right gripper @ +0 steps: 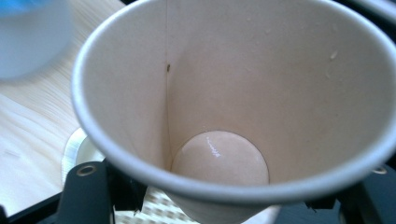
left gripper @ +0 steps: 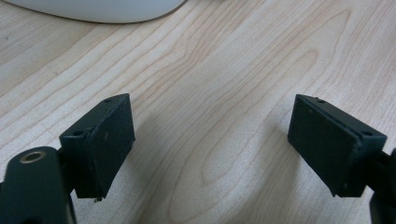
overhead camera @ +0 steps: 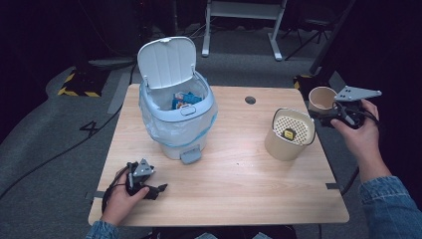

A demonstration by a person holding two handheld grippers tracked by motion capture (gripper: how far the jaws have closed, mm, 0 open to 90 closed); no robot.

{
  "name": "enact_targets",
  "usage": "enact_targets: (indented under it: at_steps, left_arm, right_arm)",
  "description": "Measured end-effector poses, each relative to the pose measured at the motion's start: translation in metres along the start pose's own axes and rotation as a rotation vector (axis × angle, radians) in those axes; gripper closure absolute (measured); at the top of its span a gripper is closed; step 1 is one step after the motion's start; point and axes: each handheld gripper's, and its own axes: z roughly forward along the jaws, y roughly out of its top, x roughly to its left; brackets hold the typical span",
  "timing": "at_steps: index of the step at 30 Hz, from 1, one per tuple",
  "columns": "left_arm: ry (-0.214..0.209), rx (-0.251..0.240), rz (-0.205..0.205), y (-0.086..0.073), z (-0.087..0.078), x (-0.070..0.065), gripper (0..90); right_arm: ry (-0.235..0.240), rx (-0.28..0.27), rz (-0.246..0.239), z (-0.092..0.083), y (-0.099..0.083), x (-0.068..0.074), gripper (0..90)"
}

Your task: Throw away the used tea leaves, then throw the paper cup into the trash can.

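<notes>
The right hand-held gripper (overhead camera: 326,115) gripped an empty cup (overhead camera: 322,98) upright, probably for the bin (overhead camera: 176,117); the left hand-held gripper (left gripper: 210,140) rested wide open, empty.

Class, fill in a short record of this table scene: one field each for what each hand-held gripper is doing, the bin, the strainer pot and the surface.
Right hand-held gripper: shut on the paper cup, held off the table's right edge
Paper cup: empty, opening facing the camera in the right gripper view
Left hand-held gripper: open, nothing between its jaws, low over the wooden table
Pedal bin: lid up, bag-lined, blue wrappers inside
Strainer pot: beige, perforated insert, a small yellow-and-black item on it
</notes>
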Motion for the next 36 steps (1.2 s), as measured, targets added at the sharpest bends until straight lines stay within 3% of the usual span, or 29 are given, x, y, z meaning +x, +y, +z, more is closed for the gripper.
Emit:
enact_targets:
  at_steps: [2,3,4,6,10,13,21,27,36]
  left_arm:
    - [-0.001,0.001,0.005,0.000,0.000,0.000,14.9]
    - [-0.001,0.001,0.002,0.000,0.000,0.000,14.9]
    - [-0.001,0.001,0.003,0.000,0.000,0.000,14.9]
    - [0.001,0.002,0.004,0.000,0.000,0.000,15.0]
    - [0.001,0.001,0.004,0.000,0.000,0.000,15.0]
    - [0.000,0.000,-0.001,0.000,0.000,0.000,14.9]
    - [0.002,0.003,0.002,0.001,0.001,0.000,14.9]
    - [-0.006,0.002,0.006,0.001,0.001,0.001,14.9]
    - [-0.008,0.002,0.011,0.001,0.001,0.001,15.0]
  right_arm:
    - [0.067,-0.036,0.053,-0.002,0.001,-0.002,31.9]
    - [0.130,-0.072,0.105,-0.004,0.001,-0.004,31.9]
    - [0.130,-0.072,0.105,-0.004,0.001,-0.004,31.9]
    - [0.201,-0.126,0.164,-0.006,0.002,-0.007,31.8]
    - [0.235,-0.155,0.173,-0.009,0.004,-0.008,31.8]
    - [0.276,-0.184,0.160,-0.012,0.012,-0.007,31.8]
    - [0.304,-0.183,0.083,-0.011,0.040,0.012,31.6]
    - [0.338,-0.181,0.022,-0.001,0.077,0.032,31.5]
    - [0.378,-0.187,-0.004,0.017,0.108,0.051,31.4]
